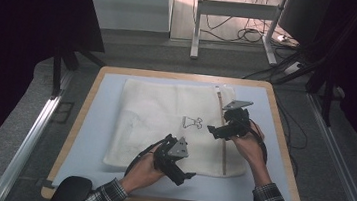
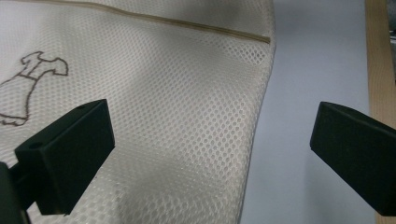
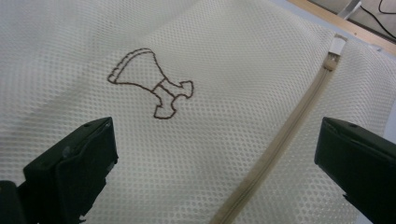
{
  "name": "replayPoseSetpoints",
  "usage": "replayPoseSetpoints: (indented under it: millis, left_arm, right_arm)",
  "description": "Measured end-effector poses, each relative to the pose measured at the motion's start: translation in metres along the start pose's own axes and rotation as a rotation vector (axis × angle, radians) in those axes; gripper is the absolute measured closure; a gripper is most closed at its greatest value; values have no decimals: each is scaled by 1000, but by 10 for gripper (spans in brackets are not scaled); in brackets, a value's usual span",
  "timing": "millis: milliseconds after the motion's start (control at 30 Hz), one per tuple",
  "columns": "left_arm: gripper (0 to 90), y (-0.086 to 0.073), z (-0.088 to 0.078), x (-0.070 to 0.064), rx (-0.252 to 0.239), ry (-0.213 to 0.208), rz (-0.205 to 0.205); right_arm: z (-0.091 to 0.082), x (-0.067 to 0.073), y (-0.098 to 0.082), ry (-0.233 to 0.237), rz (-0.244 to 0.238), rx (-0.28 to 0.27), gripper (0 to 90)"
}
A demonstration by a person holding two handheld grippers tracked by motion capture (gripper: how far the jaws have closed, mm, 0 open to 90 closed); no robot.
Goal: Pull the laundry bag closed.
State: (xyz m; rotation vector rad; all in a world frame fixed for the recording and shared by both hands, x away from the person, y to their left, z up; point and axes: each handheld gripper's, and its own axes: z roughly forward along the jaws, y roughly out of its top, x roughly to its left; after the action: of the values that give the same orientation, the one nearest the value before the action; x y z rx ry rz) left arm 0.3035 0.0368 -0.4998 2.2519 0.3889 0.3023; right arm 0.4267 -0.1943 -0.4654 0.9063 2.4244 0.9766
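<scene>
A white mesh laundry bag (image 1: 156,123) lies flat on the blue mat (image 1: 98,122). It bears a brown dress emblem (image 1: 192,122) and a beige zipper (image 1: 222,140) along its right side. My left gripper (image 1: 184,177) is at the bag's near edge, open; in the left gripper view (image 2: 210,130) its jaws straddle the bag's edge (image 2: 261,93), one over mesh, one over mat. My right gripper (image 1: 213,130) hovers over the bag's right part, open (image 3: 215,140), with the emblem (image 3: 152,86) ahead and the zipper (image 3: 280,135) running between its jaws. The zipper pull (image 3: 336,44) lies at the far end.
The mat covers a wooden table whose rim (image 1: 78,120) shows on all sides; its edge (image 2: 378,51) is close to the left gripper's right jaw. Beyond the table, the floor holds cables (image 1: 246,34) and a white desk frame (image 1: 198,22).
</scene>
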Motion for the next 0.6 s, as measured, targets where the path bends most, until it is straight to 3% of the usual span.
replayPoseSetpoints:
  millis: [600]
  left_arm:
    - [0, -14, -20, 10, -7, 52, -48]
  right_arm:
    - [-15, 26, -7, 27, -48, -14, 0]
